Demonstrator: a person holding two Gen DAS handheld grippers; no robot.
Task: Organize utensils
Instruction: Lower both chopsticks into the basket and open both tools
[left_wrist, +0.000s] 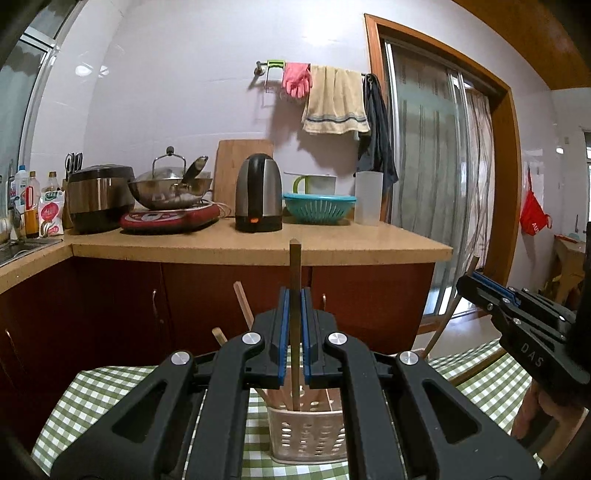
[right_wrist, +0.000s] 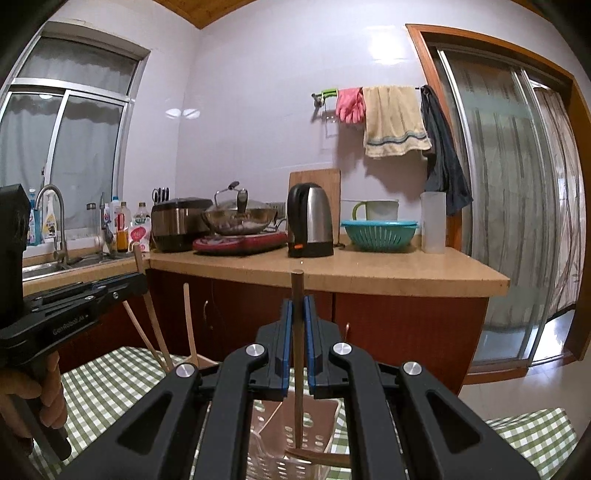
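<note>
In the left wrist view my left gripper (left_wrist: 294, 295) is shut on an upright wooden chopstick (left_wrist: 294, 266) whose lower end reaches into a pale perforated utensil basket (left_wrist: 306, 432) on the green checked tablecloth (left_wrist: 92, 398). Other chopsticks (left_wrist: 243, 302) lean in that basket. My right gripper (left_wrist: 476, 277) shows at the right, shut on a slanted chopstick (left_wrist: 448, 310). In the right wrist view my right gripper (right_wrist: 298, 306) is shut on a dark brown chopstick (right_wrist: 297, 291) over the basket (right_wrist: 317, 424). The left gripper (right_wrist: 140, 280) shows at the left, holding a chopstick (right_wrist: 147, 302).
A kitchen counter (left_wrist: 332, 243) stands behind the table, with a kettle (left_wrist: 258, 192), a wok on a red hob (left_wrist: 170, 184), a rice cooker (left_wrist: 99, 195), a teal colander (left_wrist: 319, 206) and bottles. A sink (right_wrist: 55, 266) lies to the left. A sliding glass door (right_wrist: 517, 221) is at the right.
</note>
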